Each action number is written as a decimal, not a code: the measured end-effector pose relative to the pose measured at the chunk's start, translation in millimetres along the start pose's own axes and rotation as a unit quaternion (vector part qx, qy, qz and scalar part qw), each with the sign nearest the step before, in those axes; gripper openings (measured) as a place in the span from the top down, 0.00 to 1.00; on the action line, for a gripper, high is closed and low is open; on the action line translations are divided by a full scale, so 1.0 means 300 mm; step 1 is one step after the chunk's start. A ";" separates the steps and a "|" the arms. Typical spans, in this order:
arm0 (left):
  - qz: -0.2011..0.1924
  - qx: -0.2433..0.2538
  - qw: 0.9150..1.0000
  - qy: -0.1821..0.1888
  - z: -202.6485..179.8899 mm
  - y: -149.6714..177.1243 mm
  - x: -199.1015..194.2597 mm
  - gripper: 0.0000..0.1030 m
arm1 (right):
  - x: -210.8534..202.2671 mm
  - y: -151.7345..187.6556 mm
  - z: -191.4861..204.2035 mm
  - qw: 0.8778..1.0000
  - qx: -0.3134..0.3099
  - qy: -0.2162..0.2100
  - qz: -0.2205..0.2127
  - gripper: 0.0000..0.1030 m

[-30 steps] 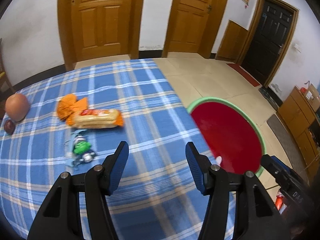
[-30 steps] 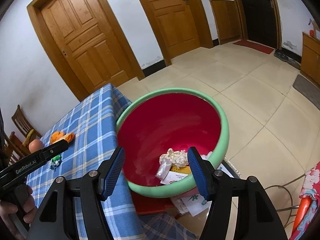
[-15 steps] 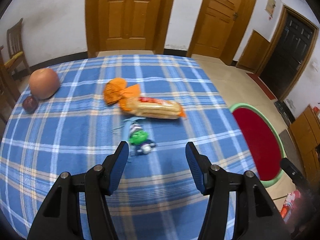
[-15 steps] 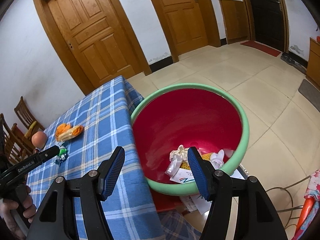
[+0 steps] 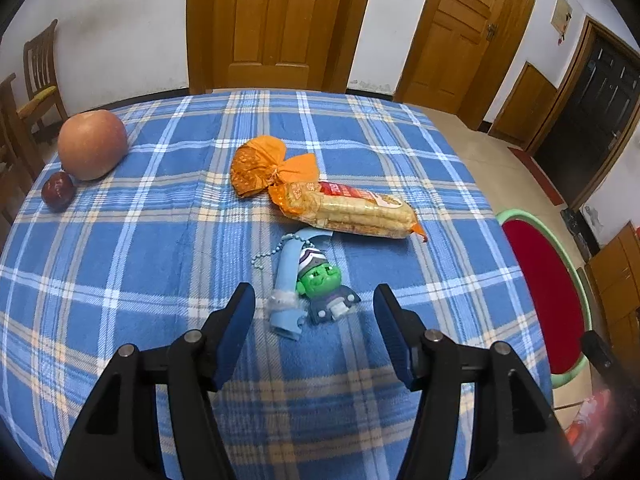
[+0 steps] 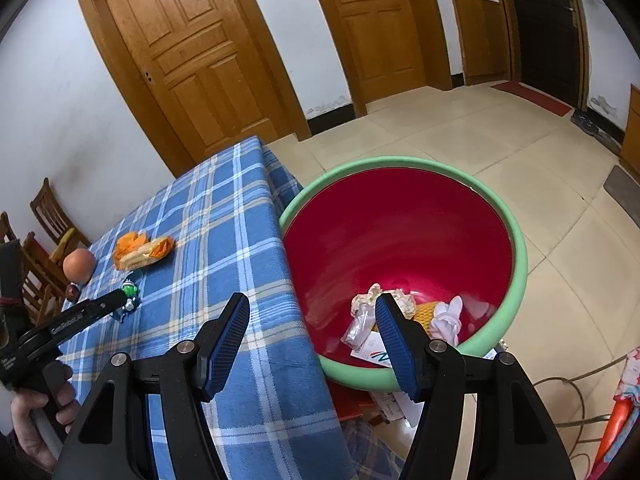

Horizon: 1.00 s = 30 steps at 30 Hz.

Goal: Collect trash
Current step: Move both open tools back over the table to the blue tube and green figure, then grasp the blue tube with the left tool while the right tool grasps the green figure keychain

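wrapper (image 5: 286, 284): pale blue, crumpled, lying mid-cloth, touching green toy | snack bag (image 5: 344, 208): orange, lying flat toward far edge | basin (image 6: 516, 240): red, green-rimmed, beside table's right edge, holding trash

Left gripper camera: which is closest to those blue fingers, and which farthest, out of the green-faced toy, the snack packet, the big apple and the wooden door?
From the left gripper:
1. Green-faced toy, just ahead between the fingers.
2. Snack packet, beyond it, slightly right.
3. Big apple, far left of the table.
4. Wooden door, behind the table.
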<state>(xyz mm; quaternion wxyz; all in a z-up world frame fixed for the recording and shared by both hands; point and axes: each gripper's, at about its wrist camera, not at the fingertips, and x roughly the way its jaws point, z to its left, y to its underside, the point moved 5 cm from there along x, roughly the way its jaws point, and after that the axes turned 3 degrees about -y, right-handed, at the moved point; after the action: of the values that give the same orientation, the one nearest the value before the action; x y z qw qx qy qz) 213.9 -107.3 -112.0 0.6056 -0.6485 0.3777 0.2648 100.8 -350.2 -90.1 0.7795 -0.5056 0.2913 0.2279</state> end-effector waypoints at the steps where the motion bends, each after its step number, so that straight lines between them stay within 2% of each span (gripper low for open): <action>1: 0.004 0.000 1.000 0.002 0.000 0.003 0.004 0.40 | 0.001 0.000 0.002 1.000 -0.001 0.000 0.000 0.35; 7: -0.004 -0.014 1.000 0.007 0.043 0.020 -0.026 0.41 | 0.010 0.002 0.005 1.000 -0.002 -0.001 0.004 0.35; 13: -0.019 -0.020 1.000 -0.007 0.101 0.020 -0.052 0.42 | 0.019 0.006 0.009 1.000 0.000 -0.005 0.007 0.35; 15: -0.018 -0.020 1.000 -0.007 0.110 0.021 -0.048 0.53 | 0.021 0.006 0.016 1.000 -0.002 -0.006 0.007 0.35; 19: -0.010 -0.010 1.000 0.005 0.097 0.025 -0.031 0.58 | 0.029 0.010 0.028 1.000 -0.006 -0.009 0.009 0.35; 22: -0.003 0.007 1.000 0.012 0.069 0.020 -0.014 0.67 | 0.035 0.008 0.041 1.000 -0.010 -0.010 0.012 0.35; 24: -0.002 0.011 1.000 0.021 0.061 0.016 -0.007 0.80 | 0.037 -0.002 0.048 1.000 -0.008 -0.014 0.012 0.35; 30: -0.007 0.013 1.000 0.021 0.080 0.009 -0.037 0.81 | 0.035 -0.019 0.095 0.999 -0.026 -0.023 0.006 0.35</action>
<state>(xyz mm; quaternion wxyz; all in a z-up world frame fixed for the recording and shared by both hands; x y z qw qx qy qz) 207.9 -81.7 -107.7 0.6080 -0.6486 0.3892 0.2413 118.6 -325.5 -84.5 0.7713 -0.5185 0.2701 0.2517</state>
